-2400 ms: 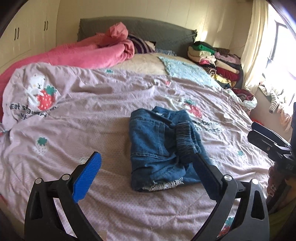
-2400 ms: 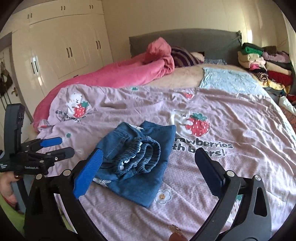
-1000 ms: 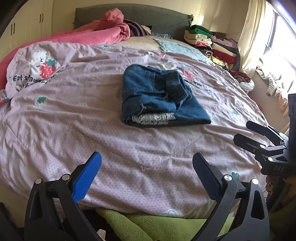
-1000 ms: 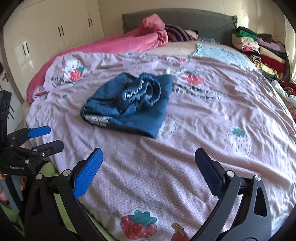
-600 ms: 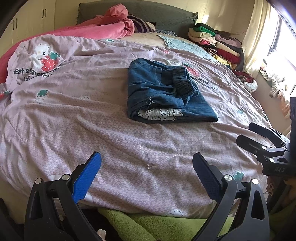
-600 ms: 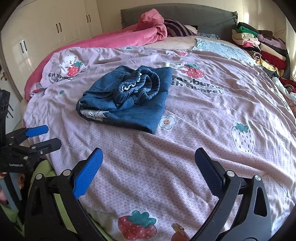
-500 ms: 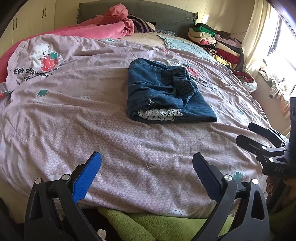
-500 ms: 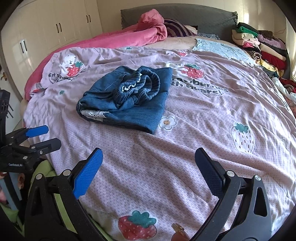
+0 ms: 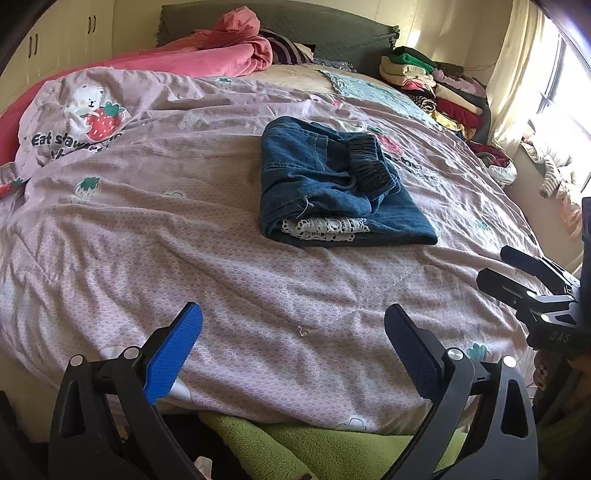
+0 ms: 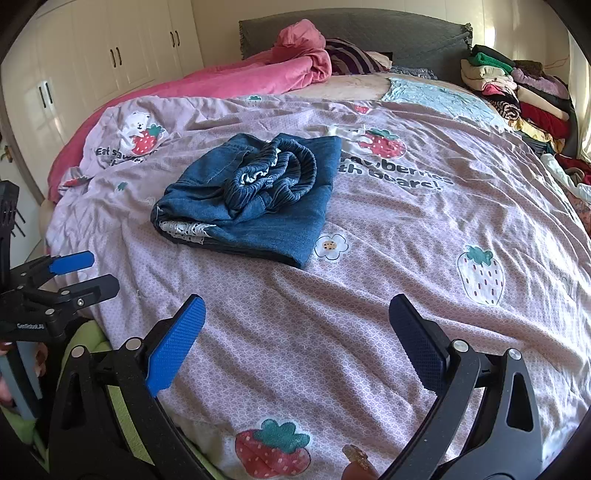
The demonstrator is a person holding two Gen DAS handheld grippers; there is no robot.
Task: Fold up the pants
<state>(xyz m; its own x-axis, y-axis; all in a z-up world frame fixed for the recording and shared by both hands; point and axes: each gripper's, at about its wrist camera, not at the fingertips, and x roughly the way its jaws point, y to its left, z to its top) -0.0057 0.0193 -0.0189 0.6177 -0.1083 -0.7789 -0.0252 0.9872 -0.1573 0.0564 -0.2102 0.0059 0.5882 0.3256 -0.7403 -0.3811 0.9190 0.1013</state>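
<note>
Since the frames of a couple of seconds back, both of my grippers had pulled away from the denim and ended up out at the foot of the bed, while over the last half second nothing shifted that I could see. Largest in view was the lilac duvet (image 9: 155, 229) with its strawberry and bear prints, covering most of the bed. Behind it a pink blanket (image 10: 258, 74) lay bunched near the grey headboard (image 10: 388, 33), and a stack of folded clothes (image 9: 436, 88) sat at the far right side of the bed. White wardrobe doors (image 10: 110, 55) stood off to the left.

On the duvet, well apart from both tools, lay the pants (image 9: 332, 184) (image 10: 255, 199), folded into a compact blue bundle with the elastic waistband on top and a strip of white lace showing at the near edge.

My left gripper (image 9: 293, 347) hovered over the bed's near edge with its jaws spread wide and nothing between them. My right gripper (image 10: 297, 339) hung likewise, jaws wide apart and holding nothing, just beside the other.
</note>
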